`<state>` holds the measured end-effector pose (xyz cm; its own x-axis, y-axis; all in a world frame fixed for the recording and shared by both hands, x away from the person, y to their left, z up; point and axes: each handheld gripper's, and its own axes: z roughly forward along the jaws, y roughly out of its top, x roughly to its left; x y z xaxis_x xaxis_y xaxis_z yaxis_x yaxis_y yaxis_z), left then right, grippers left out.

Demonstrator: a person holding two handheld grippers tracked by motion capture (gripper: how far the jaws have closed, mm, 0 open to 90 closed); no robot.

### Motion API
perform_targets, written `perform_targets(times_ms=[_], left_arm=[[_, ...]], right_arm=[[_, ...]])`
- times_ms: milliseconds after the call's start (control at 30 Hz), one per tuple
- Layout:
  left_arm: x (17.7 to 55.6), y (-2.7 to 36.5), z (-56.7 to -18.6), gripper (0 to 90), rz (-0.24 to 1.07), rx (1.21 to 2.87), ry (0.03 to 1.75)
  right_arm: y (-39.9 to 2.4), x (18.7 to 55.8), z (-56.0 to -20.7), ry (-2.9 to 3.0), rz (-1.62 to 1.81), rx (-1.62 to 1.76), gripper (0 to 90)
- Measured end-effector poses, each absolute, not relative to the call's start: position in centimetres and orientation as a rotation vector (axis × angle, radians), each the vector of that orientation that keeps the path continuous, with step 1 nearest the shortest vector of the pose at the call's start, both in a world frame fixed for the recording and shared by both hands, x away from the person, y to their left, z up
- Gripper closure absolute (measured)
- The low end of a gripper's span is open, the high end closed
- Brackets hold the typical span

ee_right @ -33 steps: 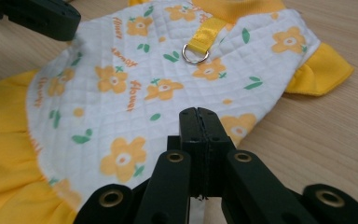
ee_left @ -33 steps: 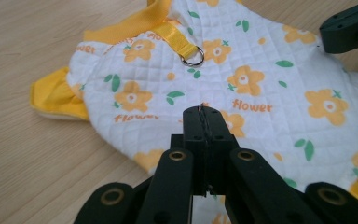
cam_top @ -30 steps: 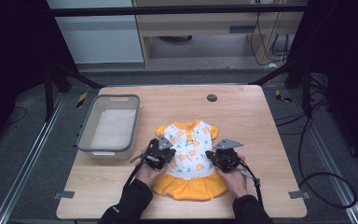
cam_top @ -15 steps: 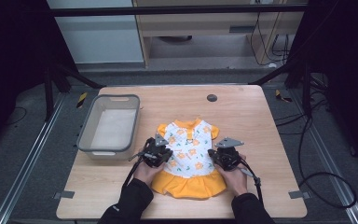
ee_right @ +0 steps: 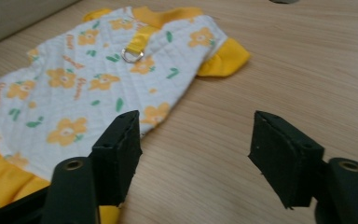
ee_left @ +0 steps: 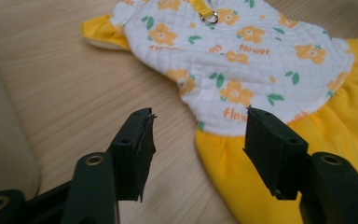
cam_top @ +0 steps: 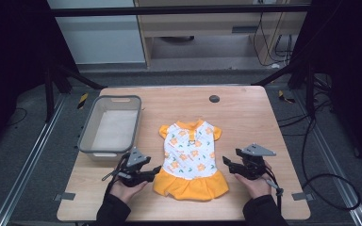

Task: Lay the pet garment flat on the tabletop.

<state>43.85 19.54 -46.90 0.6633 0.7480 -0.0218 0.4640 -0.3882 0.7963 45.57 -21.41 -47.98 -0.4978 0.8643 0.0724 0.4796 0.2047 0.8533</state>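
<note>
A small pet dress [cam_top: 191, 157] lies flat on the wooden table [cam_top: 245, 117], white quilted top with orange flowers, yellow collar, sleeves and skirt, a metal ring on its back. My left gripper [cam_top: 157, 170] rests open at the dress's left edge, by the skirt seam [ee_left: 214, 135]. My right gripper [cam_top: 226, 162] is open just off the dress's right edge, nothing between its jaws. In the right gripper view the dress [ee_right: 88, 79] spreads to the left and bare wood lies between the jaws.
A grey plastic bin [cam_top: 111, 125] stands on the table's left side, close to my left hand. A dark round hole [cam_top: 214, 99] sits near the table's far edge. Cables trail on the floor at the right.
Both grippers have drawn apart and back from the dress's sides toward the near edge. The dress now lies spread flat, released.
</note>
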Motion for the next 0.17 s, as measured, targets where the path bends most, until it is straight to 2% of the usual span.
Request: perform_targets(times_ms=[167], left_arm=[[42.6,22.2,-47.1,32.7,0.499,2.025,0.989]], right_arm=[[-23.4,45.0,-48.2,1.996,1.228,1.317,22.5]])
